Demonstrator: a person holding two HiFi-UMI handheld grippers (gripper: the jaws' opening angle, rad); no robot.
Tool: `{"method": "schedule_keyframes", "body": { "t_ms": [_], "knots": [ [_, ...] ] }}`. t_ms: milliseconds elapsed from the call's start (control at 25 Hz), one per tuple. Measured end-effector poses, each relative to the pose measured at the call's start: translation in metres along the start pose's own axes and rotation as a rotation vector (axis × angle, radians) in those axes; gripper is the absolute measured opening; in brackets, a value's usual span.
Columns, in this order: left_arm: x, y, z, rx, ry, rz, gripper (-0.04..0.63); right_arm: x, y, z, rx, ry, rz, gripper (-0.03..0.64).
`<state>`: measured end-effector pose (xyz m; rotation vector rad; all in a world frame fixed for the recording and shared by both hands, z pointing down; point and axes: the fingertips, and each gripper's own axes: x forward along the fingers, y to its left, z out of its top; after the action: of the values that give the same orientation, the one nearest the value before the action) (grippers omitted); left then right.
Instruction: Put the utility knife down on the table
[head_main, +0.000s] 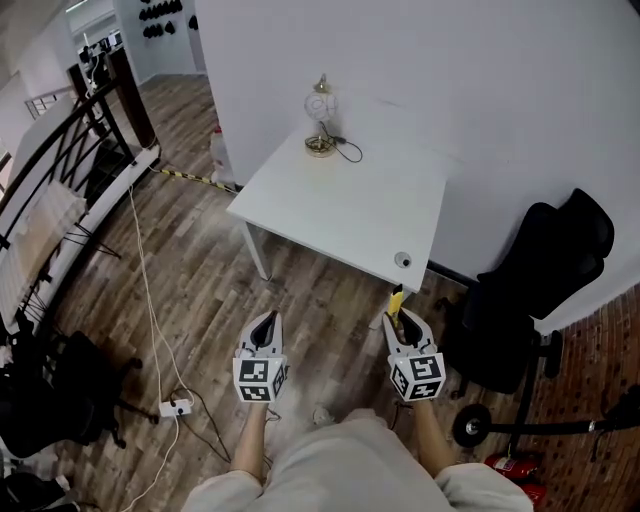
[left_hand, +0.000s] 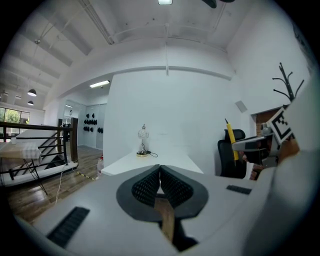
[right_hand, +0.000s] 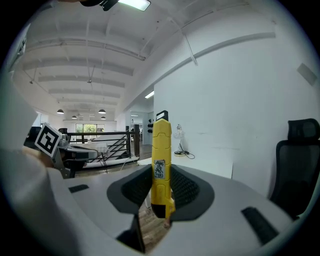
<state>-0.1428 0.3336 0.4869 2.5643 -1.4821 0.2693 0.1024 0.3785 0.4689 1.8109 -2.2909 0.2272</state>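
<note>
Right gripper (head_main: 402, 318) pinches the yellow utility knife (right_hand: 161, 165) between its pads, the knife standing upright, just short of the white surface's (head_main: 350, 210) near edge and not yet over it. Left gripper (left_hand: 160, 172) is pressed together with nothing in it, level with its partner, also short of that near edge, above the wooden floor (head_main: 200, 290). On the surface, a small table lamp (head_main: 319, 120) sits at the far corner. A black office chair (head_main: 540, 270) stands right of the surface.
</note>
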Motion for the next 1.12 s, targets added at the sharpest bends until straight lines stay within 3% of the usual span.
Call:
{"method": "schedule_keyframes", "body": {
  "t_ms": [600, 840, 1120],
  "knots": [
    [0.079, 0.046, 0.004, 0.005, 0.027, 0.015, 0.006, 0.098, -0.023, 0.000, 0.034, 0.026, 0.023, 0.109],
    [0.138, 0.065, 0.004, -0.002, 0.051, 0.036, 0.006, 0.162, -0.047, -0.001, 0.037, 0.041, 0.057, 0.109],
    [0.238, 0.089, 0.031, 0.001, 0.069, 0.043, 0.006, 0.258, -0.094, 0.021, 0.043, 0.052, 0.088, 0.109]
  ]
}}
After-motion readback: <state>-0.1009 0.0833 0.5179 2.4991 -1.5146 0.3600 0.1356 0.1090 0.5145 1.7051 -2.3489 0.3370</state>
